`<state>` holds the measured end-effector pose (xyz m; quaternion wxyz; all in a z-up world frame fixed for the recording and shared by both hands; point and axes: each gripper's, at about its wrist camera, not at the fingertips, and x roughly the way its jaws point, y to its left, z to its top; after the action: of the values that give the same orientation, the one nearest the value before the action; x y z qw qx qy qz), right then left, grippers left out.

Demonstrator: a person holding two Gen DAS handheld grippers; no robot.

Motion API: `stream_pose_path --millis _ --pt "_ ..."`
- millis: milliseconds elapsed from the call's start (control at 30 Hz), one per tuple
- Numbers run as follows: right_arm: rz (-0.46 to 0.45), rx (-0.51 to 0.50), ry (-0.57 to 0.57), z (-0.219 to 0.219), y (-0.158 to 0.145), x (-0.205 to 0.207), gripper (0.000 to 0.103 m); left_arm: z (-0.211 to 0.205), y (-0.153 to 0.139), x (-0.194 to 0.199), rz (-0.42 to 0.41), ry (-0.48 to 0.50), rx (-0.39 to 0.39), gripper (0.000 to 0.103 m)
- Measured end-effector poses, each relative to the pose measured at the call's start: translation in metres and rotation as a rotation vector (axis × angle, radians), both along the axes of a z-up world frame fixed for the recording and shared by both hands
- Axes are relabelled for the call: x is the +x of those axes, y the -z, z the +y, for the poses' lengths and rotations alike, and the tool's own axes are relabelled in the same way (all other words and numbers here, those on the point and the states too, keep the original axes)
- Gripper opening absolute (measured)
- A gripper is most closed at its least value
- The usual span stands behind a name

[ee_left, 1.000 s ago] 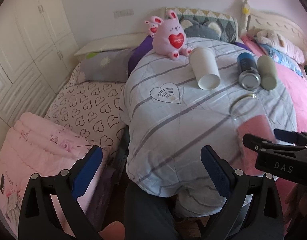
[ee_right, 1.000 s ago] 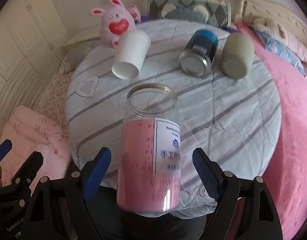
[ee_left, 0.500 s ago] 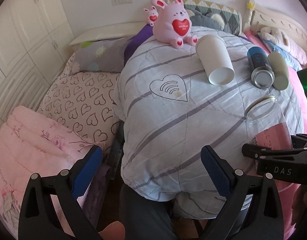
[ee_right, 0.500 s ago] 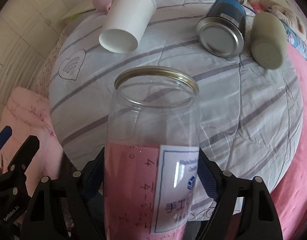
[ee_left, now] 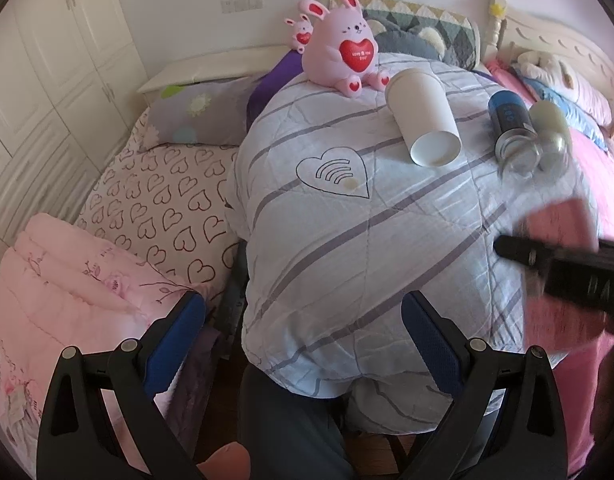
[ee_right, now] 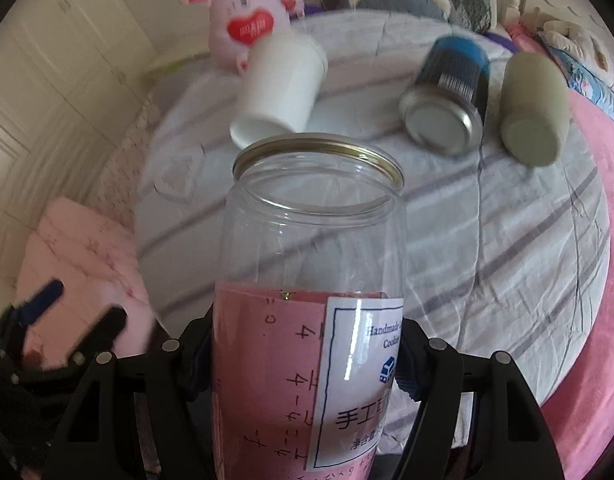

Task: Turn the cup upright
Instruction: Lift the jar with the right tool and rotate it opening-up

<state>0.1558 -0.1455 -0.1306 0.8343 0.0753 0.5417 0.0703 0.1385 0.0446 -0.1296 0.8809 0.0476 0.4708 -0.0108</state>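
Observation:
My right gripper [ee_right: 303, 364] is shut on a clear plastic jar [ee_right: 311, 272] with a pink label and a gold rim, its open mouth pointing away from me. The jar and gripper show blurred in the left wrist view [ee_left: 547, 216]. A white paper cup [ee_left: 425, 118] lies on its side on the striped quilt [ee_left: 347, 240]; it also shows in the right wrist view [ee_right: 279, 92]. My left gripper [ee_left: 303, 344] is open and empty, low at the quilt's near edge.
A blue can [ee_right: 447, 100] and a grey-green cup [ee_right: 533, 108] lie on their sides at the quilt's right. A pink plush rabbit [ee_left: 343, 52] sits at the back. Pillows and a folded pink blanket [ee_left: 59, 300] lie to the left.
My right gripper has closed on the jar and lifted its mouth end up off the quilt. My left gripper has stayed open and drifted a little.

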Motion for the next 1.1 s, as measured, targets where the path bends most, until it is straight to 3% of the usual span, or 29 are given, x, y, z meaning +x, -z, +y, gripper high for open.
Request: stream_pose_path --millis 267,600,900,1100 --pt "-0.281 -0.047 0.050 -0.008 -0.032 0.005 0.071 0.001 -0.008 -0.008 -0.020 -0.013 0.018 0.100" --pt "-0.655 -0.167 0.128 0.007 -0.007 -0.027 0.071 -0.001 -0.007 -0.022 -0.010 -0.011 0.068 0.100" --pt "-0.745 -0.222 0.202 0.016 0.016 -0.052 0.071 -0.005 -0.010 -0.043 -0.015 -0.002 0.085 0.100" --pt "-0.731 -0.221 0.189 0.017 0.021 -0.068 0.071 -0.013 -0.016 -0.056 -0.033 0.010 0.076 0.100"
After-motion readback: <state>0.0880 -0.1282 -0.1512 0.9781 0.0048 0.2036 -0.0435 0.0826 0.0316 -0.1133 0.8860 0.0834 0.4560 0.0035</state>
